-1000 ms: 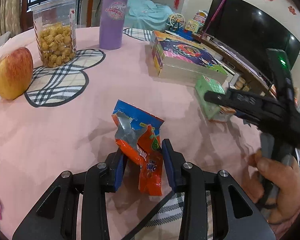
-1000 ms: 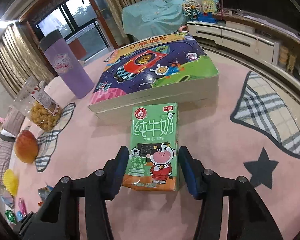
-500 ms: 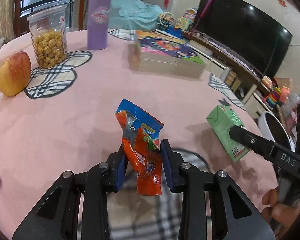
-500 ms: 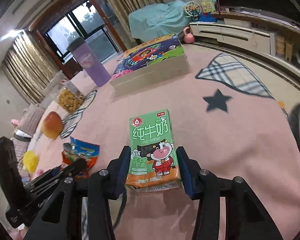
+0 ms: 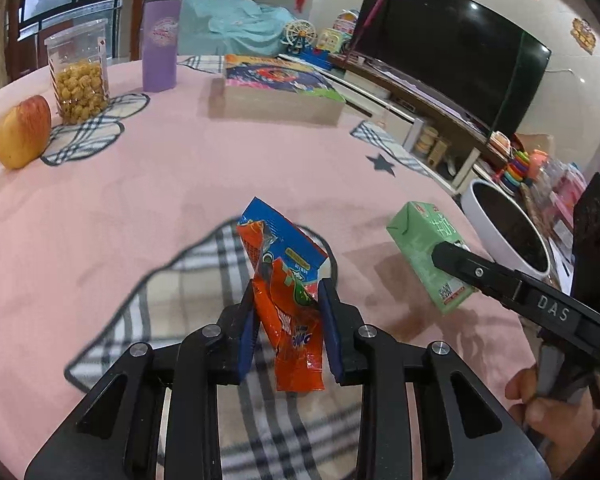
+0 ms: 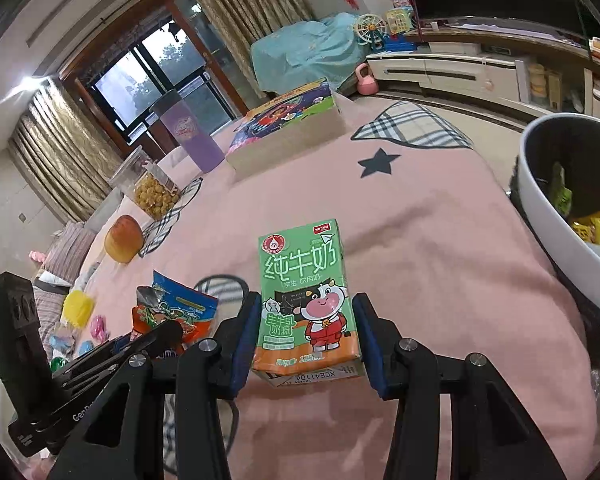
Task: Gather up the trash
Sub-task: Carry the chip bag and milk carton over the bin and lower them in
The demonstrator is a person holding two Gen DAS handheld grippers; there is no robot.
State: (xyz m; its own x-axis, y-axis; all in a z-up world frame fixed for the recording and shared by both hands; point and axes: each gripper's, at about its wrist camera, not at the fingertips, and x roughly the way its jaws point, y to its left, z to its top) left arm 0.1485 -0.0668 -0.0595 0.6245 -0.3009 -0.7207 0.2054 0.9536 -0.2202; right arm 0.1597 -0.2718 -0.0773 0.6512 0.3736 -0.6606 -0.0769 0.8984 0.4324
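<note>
My left gripper (image 5: 288, 320) is shut on an orange and blue snack wrapper (image 5: 288, 280) and holds it above the pink table. My right gripper (image 6: 306, 340) is shut on a green milk carton (image 6: 306, 296), also lifted off the table. The carton shows in the left wrist view (image 5: 428, 256) at the right, and the wrapper in the right wrist view (image 6: 176, 312) at the lower left. A white trash bin (image 6: 560, 216) with wrappers inside stands past the table's right edge; it shows in the left wrist view (image 5: 476, 216) too.
On the pink tablecloth (image 5: 180, 168) stand an apple (image 5: 22, 138), a popcorn jar (image 5: 78, 72), a purple tumbler (image 5: 160, 38) and a big picture book (image 5: 276, 88). Small candies and a yellow thing (image 6: 76, 308) lie at the far left. A TV (image 5: 452, 56) stands behind.
Both grippers have lifted their items off the table and carried them right, toward the table edge. The trash bin has come into view.
</note>
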